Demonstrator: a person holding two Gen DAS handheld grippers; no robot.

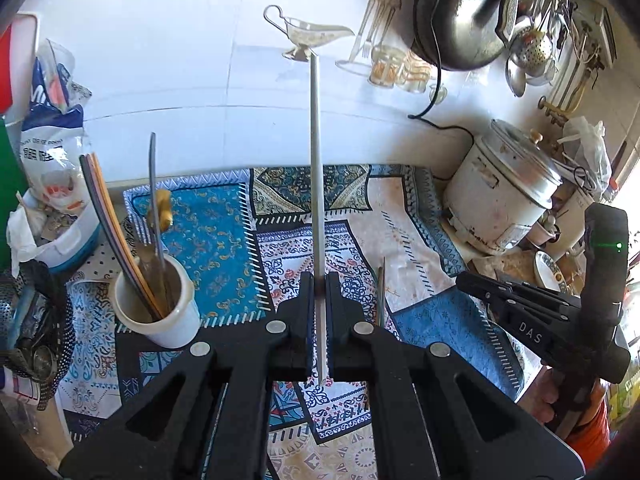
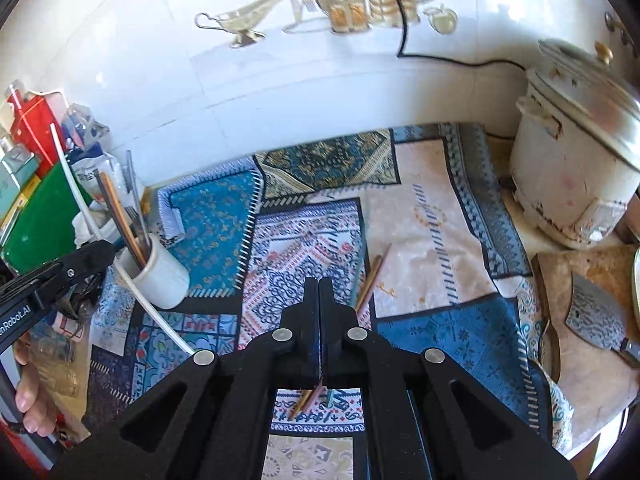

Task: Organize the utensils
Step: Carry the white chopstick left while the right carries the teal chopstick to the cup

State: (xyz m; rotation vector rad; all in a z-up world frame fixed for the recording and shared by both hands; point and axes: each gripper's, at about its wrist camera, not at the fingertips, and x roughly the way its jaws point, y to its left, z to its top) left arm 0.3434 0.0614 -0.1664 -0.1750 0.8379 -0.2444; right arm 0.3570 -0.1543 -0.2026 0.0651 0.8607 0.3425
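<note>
My left gripper (image 1: 319,280) is shut on a long white stick (image 1: 316,160) that points away up the view; the right wrist view shows the same stick (image 2: 160,320) slanting past the cup. A white cup (image 1: 160,316) holding several chopsticks and metal utensils stands left of it on the patterned cloth (image 1: 224,220). My right gripper (image 2: 319,282) is shut with nothing between its fingers, above the cloth. Brown chopsticks (image 2: 372,276) lie on the cloth beneath it, partly hidden by the jaws. From the left wrist, the right gripper (image 1: 464,280) is at the right.
A white rice cooker (image 2: 572,160) stands at the back right. A cleaver (image 2: 596,316) rests on a wooden board to the right. Bags, boxes and a green board crowd the left edge (image 1: 52,152). A black cable (image 2: 440,58) trails along the tiled wall.
</note>
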